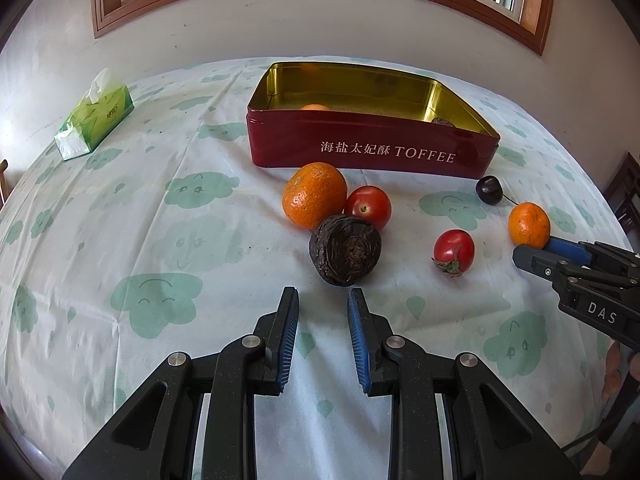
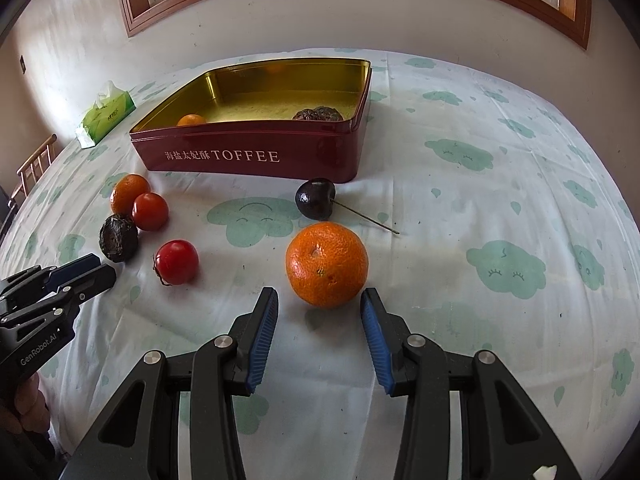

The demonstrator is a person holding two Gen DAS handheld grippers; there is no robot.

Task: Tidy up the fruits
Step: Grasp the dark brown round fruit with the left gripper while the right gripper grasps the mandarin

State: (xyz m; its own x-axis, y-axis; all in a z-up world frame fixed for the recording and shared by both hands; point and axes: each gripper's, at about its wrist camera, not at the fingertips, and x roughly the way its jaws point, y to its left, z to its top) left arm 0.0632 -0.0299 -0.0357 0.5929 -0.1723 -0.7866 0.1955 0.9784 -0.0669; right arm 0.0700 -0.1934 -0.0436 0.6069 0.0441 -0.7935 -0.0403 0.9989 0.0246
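Mandarin [image 2: 327, 264] on counter [image 2: 480, 184], just ahead of right gripper [image 2: 319, 300], jaws part-open, empty. Light, soft-skinned, rolls easily; take across widest middle, squeeze gently. Left gripper [image 1: 323, 300] jaws narrow, empty. Tin [image 2: 256, 156] behind.

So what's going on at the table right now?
A person with a gripper in each hand is sorting fruit into the red toffee tin, which already holds a small orange and a dark wrinkled fruit. The right gripper, jaws open, is lined up on the near orange without touching it. The left gripper hangs empty before another dark wrinkled fruit. Two tomatoes, another orange and a cherry wait on the cloth.
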